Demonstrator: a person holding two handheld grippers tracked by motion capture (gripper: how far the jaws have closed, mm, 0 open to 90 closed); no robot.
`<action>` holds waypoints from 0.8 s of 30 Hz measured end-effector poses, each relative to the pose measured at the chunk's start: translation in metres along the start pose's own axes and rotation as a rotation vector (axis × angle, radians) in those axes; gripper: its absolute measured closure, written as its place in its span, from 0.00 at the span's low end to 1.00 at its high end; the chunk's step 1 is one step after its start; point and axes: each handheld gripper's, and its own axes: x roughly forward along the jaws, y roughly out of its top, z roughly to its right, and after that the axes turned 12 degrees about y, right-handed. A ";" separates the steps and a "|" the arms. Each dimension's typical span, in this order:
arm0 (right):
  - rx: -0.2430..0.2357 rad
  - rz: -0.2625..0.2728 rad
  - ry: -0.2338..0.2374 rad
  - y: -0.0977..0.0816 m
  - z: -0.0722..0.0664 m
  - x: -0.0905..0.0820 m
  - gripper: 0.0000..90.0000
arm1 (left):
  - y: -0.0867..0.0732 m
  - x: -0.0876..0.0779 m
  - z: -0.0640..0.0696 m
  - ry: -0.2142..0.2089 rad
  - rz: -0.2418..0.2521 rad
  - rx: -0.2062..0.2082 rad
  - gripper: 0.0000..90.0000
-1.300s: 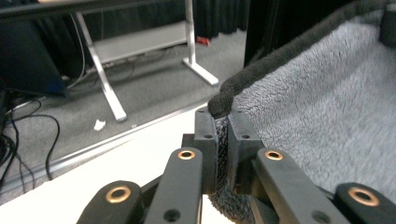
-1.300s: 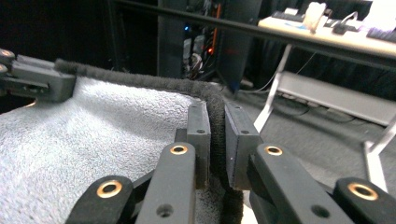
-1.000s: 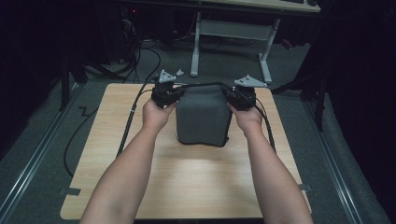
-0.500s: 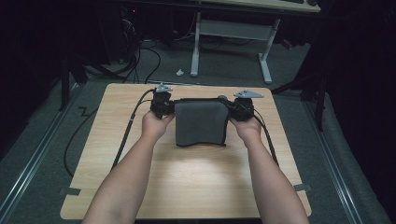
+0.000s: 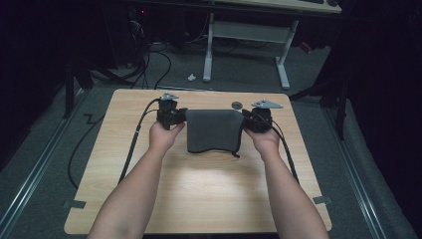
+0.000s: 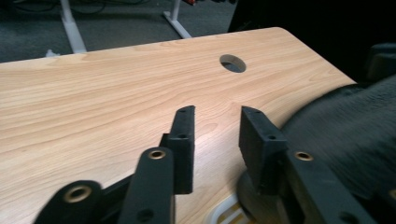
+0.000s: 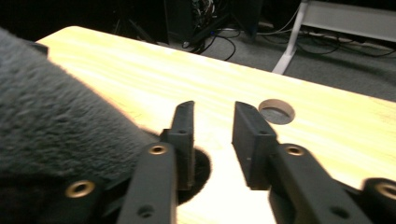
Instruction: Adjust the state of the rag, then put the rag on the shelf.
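Both grippers sat at the far corners of the grey cloth [image 5: 214,130], the left gripper [image 5: 169,115] beside its left edge and the right gripper [image 5: 258,119] beside its right. In each gripper view the jaws stood parted with nothing between them, the cloth lying just to one side. The cloth lay spread flat on the far middle of the wooden table [image 5: 199,189], near a round cable hole [image 5: 237,105]. Judging from this, the corners had been let go so the cloth could rest smoothed out. A dark loop or thread [image 5: 234,154] at its near edge was too small to identify.
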 end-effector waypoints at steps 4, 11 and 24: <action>0.005 0.016 -0.007 0.004 0.004 -0.008 0.69 | -0.001 -0.009 -0.005 0.022 0.026 -0.001 0.67; -0.012 0.053 -0.024 0.011 0.000 -0.022 0.66 | 0.002 -0.030 -0.013 0.058 0.078 -0.010 0.62; -0.050 0.095 -0.075 0.001 -0.011 -0.058 0.58 | -0.015 -0.066 -0.019 0.116 0.127 0.039 0.57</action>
